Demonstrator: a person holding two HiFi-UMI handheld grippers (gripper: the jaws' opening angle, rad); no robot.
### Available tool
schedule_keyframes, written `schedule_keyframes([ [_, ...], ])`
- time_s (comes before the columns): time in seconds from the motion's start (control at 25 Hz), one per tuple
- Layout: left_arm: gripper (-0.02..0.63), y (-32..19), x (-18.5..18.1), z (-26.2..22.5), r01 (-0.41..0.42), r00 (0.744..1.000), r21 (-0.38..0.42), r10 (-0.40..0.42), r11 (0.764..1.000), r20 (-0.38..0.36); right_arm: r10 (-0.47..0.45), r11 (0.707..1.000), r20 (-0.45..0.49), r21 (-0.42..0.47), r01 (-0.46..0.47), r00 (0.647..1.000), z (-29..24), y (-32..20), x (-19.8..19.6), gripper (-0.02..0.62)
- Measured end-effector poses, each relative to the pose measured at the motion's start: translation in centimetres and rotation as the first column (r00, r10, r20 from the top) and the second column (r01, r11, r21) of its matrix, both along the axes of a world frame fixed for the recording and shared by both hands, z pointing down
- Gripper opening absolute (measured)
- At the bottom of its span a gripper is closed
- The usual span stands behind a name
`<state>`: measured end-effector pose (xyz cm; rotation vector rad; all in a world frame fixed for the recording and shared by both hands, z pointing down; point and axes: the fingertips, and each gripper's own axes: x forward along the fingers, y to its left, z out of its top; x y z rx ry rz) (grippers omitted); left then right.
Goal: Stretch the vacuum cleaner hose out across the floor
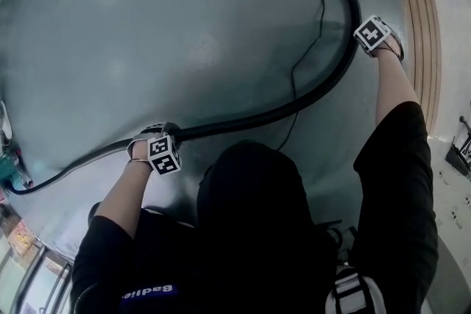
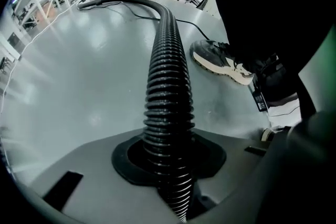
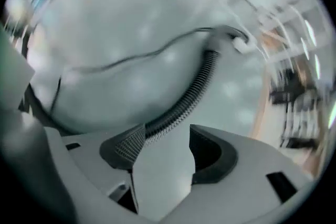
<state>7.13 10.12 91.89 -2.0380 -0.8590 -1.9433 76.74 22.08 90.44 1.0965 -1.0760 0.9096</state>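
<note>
While the left gripper (image 2: pixel 169 162) clamps the ribbed black hose (image 2: pixel 167 86) curving over the floor (image 1: pixel 147 26), the right gripper (image 3: pixel 165 152) gapes wide; its jaws hold nothing.

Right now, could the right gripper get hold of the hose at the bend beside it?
Probably yes. The right gripper has its jaws wide apart with only floor between them, and the hose runs just past one pad, nothing in the way. The left gripper clamps the hose further along.
</note>
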Motion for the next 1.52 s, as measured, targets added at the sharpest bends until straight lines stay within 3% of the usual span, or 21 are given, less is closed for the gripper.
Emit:
schedule_keyframes([
  [0.04,0.106,-0.1,0.0,-0.2,0.013,1.000,-0.001,-0.013,1.000,-0.001,0.240,0.961,0.067,0.124,-0.247,0.968,-0.1,-0.5,0.9,0.252],
  [0.08,0.109,-0.3,0.0,-0.3,0.022,1.000,0.000,-0.022,1.000,-0.003,0.431,0.868,0.147,0.203,-0.453,0.890,0.0,-0.9,1.5,0.252],
  [0.12,0.112,-0.5,0.1,-0.4,0.028,1.000,0.000,-0.028,1.000,-0.005,0.549,0.775,0.207,0.237,-0.586,0.810,0.1,-1.1,1.9,0.252],
  [0.16,0.112,-0.6,0.1,-0.6,0.033,0.999,-0.002,-0.033,0.999,-0.007,0.610,0.716,0.236,0.246,-0.653,0.757,0.4,-1.3,2.1,0.252],
  [0.2,0.114,-0.7,0.1,-0.7,0.040,0.999,-0.005,-0.040,0.999,-0.007,0.639,0.688,0.242,0.245,-0.683,0.730,0.8,-1.3,2.2,0.252],
  [0.36,0.115,-0.8,0.2,-1.0,0.060,0.998,-0.012,-0.060,0.998,-0.004,0.706,0.625,0.243,0.228,-0.747,0.665,2.5,-0.7,2.4,0.252],
  [0.48,0.115,-0.5,0.3,-1.0,0.069,0.998,-0.023,-0.069,0.997,0.003,0.714,0.623,0.237,0.213,-0.753,0.658,3.4,-0.4,2.4,0.243],
  [0.56,0.117,-0.6,0.4,-1.0,0.075,0.997,-0.022,-0.075,0.997,0.007,0.723,0.609,0.242,0.218,-0.763,0.646,3.5,-0.2,2.4,0.171],
  [0.64,0.118,-0.9,0.6,-0.9,0.085,0.996,-0.018,-0.085,0.996,0.003,0.744,0.576,0.249,0.233,-0.784,0.620,3.2,0.3,2.8,0.163],
  [0.72,0.118,-1.2,1.1,-0.7,0.105,0.994,-0.020,-0.105,0.994,-0.007,0.783,0.510,0.253,0.262,-0.819,0.569,2.5,1.8,3.9,0.158],
  [0.8,0.122,-1.4,1.7,-0.2,0.128,0.992,-0.022,-0.128,0.992,-0.012,0.836,0.376,0.297,0.303,-0.876,0.462,1.5,4.2,5.2,0.155],
  [0.92,0.137,-1.6,2.5,0.6,0.135,0.991,-0.010,-0.136,0.991,-0.014,0.882,0.107,0.404,0.327,-0.939,0.241,0.2,8.9,5.6,0.153],
  [1.0,0.157,-1.8,3.2,0.6,0.141,0.990,-0.004,-0.141,0.990,-0.021,0.896,-0.048,0.433,0.317,-0.947,0.099,-0.4,12.3,4.4,0.155],
  [1.08,0.188,-2.0,3.7,0.2,0.151,0.988,-0.009,-0.151,0.988,-0.036,0.907,-0.164,0.420,0.315,-0.935,-0.018,-0.5,16.4,3.1,0.155],
  [1.12,0.190,-2.4,4.0,0.0,0.165,0.985,-0.013,-0.165,0.986,-0.051,0.909,-0.206,0.413,0.322,-0.924,-0.059,-0.5,18.4,2.5,0.155],
  [1.16,0.190,-2.9,4.5,-0.3,0.189,0.979,-0.018,-0.190,0.982,-0.071,0.907,-0.234,0.412,0.332,-0.914,-0.083,-0.4,19.9,2.1,0.155],
  [1.24,0.190,-4.3,5.7,-1.0,0.254,0.959,-0.038,-0.257,0.966,-0.120,0.897,-0.252,0.435,0.355,-0.900,-0.080,0.0,21.4,1.6,0.153],
  [1.28,0.190,-4.9,6.5,-1.6,0.279,0.947,-0.052,-0.284,0.959,-0.148,0.894,-0.240,0.443,0.364,-0.900,-0.059,0.2,21.5,1.3,0.144],
  [1.44,0.190,-5.9,11.3,-3.8,0.285,0.917,-0.091,-0.299,0.954,-0.263,0.929,-0.130,0.367,0.443,-0.887,0.047,-1.0,22.3,0.6,0.147],
  [1.52,0.190,-5.6,14.0,-5.2,0.291,0.896,-0.121,-0.315,0.949,-0.314,0.934,-0.091,0.343,0.488,-0.868,0.095,-2.5,22.6,1.0,0.147],
])
